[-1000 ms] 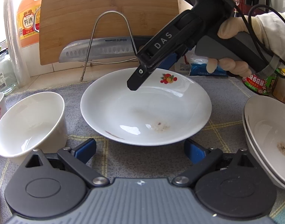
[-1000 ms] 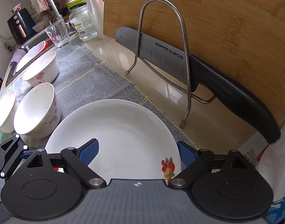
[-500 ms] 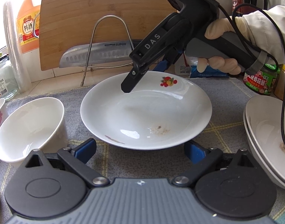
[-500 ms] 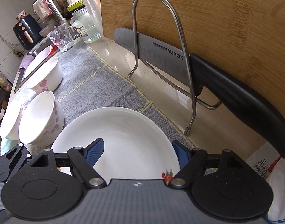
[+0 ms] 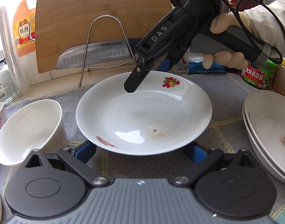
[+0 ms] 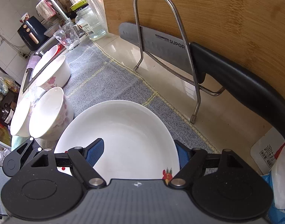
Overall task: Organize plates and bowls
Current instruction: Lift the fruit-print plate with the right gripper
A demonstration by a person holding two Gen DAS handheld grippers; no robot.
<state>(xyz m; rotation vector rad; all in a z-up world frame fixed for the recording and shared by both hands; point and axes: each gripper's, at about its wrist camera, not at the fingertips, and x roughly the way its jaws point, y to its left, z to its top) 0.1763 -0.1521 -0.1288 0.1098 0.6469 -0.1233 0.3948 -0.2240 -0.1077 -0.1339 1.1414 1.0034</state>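
Note:
A white deep plate with fruit prints and a brown stain lies on the grey mat. My left gripper is open, its blue pads on either side of the plate's near rim. My right gripper is open over the plate's far rim, one finger inside the plate and one outside; it shows in the left wrist view. A white bowl stands left of the plate. Two stacked plates lie at the right.
A wire rack holds a knife against a wooden cutting board behind the plate. Flowered bowls stand toward the sink. Jars and a bottle line the back.
My right gripper has lowered and come closer over the plate's far rim. The left gripper stays at the near rim.

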